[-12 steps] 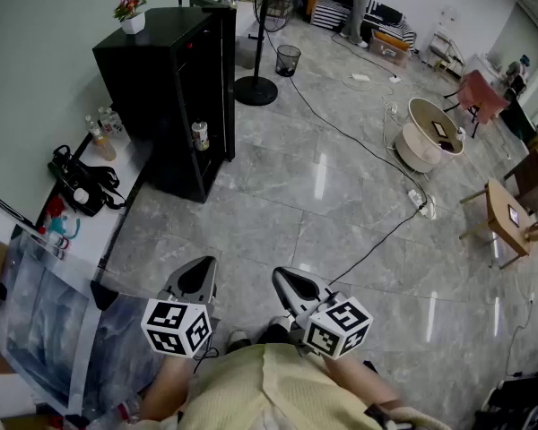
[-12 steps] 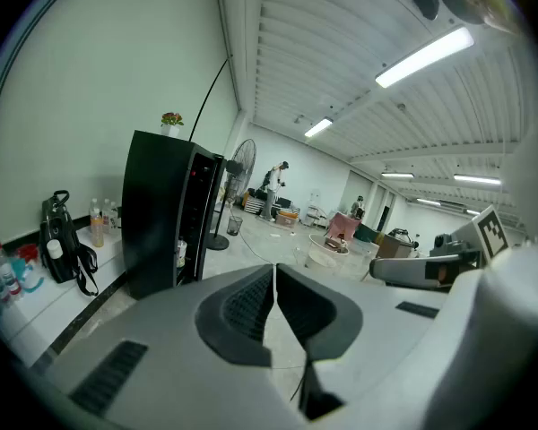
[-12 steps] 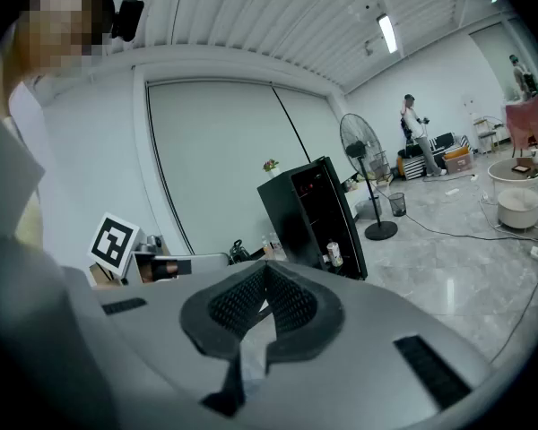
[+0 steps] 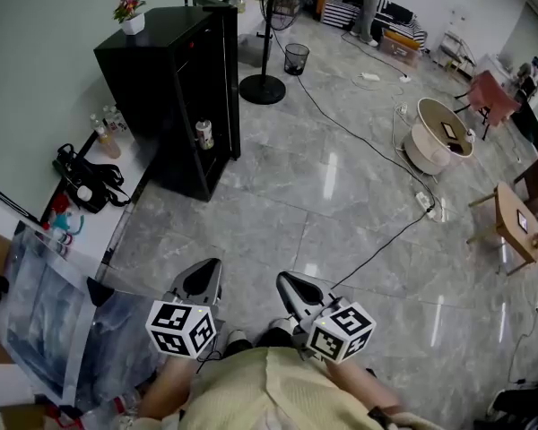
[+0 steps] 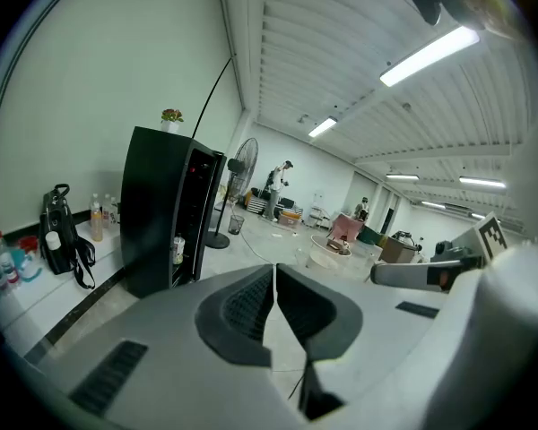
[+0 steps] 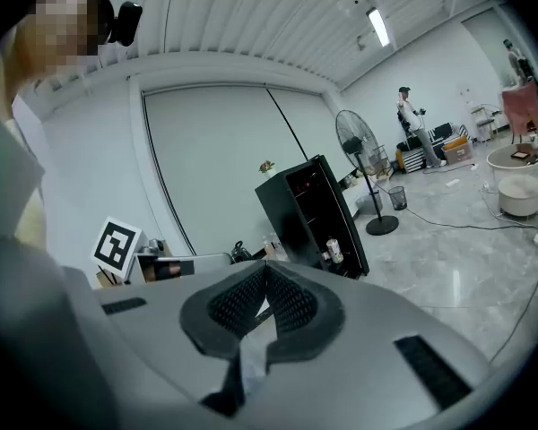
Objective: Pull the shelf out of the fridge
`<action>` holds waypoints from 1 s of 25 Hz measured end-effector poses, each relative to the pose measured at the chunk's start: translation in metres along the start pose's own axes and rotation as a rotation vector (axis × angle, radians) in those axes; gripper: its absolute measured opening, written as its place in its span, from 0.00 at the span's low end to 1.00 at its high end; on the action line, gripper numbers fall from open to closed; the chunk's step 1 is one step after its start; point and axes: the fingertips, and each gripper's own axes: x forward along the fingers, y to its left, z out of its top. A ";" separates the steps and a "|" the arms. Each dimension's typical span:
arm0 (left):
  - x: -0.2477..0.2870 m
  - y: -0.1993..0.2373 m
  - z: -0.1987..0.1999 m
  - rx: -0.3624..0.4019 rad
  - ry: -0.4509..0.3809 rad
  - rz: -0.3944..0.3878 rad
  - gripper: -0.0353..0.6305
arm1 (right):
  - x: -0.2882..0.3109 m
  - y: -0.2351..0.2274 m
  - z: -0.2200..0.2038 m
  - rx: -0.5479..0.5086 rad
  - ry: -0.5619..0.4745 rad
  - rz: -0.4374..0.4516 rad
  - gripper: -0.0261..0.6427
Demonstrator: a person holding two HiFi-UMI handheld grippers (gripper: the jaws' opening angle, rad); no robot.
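L gripper [image 4: 208, 267], R gripper [image 4: 285, 280] closed; fridge [image 4: 166, 79] inside dark.

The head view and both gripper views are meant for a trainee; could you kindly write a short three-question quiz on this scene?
1. True or false: the left claw is shut and empty.
2. What stands on top of the black fridge? A a kettle; B a potted flower; C a box.
3. Fill in: inside the fridge stands a ___.
Key: 1 true; 2 B; 3 can.
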 end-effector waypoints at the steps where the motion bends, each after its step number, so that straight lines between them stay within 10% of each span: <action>1: 0.003 -0.004 0.002 0.005 -0.005 -0.002 0.09 | -0.002 -0.004 0.001 0.002 -0.001 0.000 0.06; 25: 0.077 -0.054 0.012 -0.137 -0.060 0.043 0.09 | -0.015 -0.088 0.030 0.061 -0.007 0.130 0.06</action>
